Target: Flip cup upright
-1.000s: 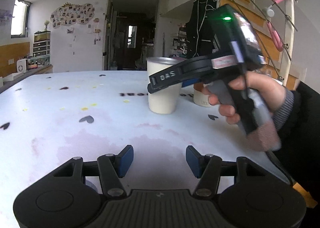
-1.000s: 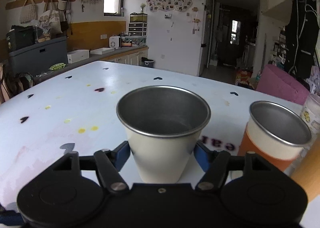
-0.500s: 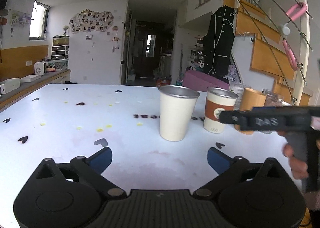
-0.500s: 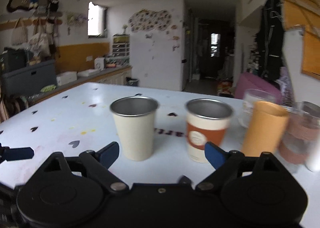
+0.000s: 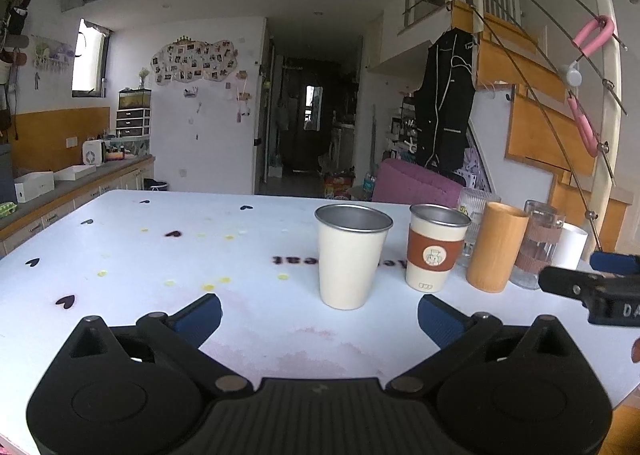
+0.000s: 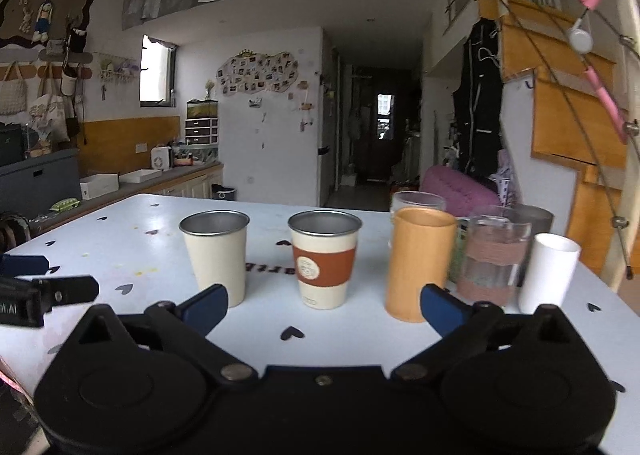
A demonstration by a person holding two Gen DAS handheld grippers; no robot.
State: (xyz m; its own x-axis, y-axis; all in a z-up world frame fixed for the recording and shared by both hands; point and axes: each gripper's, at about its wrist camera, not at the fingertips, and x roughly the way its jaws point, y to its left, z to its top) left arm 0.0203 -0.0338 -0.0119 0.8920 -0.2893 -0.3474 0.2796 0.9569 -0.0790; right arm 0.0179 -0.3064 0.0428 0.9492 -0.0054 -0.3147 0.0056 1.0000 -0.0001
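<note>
A cream metal cup (image 5: 350, 257) stands upright on the white table (image 5: 160, 263), mouth up; it also shows in the right wrist view (image 6: 216, 255). My left gripper (image 5: 318, 319) is open and empty, a short way in front of the cup. My right gripper (image 6: 322, 309) is open and empty, held back from the row of cups. The right gripper's tip (image 5: 592, 287) shows at the right edge of the left wrist view, and the left gripper's tip (image 6: 40, 293) at the left edge of the right wrist view.
Right of the cream cup stand a cup with a brown sleeve (image 6: 323, 259), an orange tumbler (image 6: 420, 263), a glass with a woven band (image 6: 496, 259), a white cup (image 6: 550, 273) and more glasses behind. The table's right edge is near them.
My right gripper has let go of the cream cup, opened and pulled back and away to the right. My left gripper has opened wide and drawn back a little. The cup stands alone.
</note>
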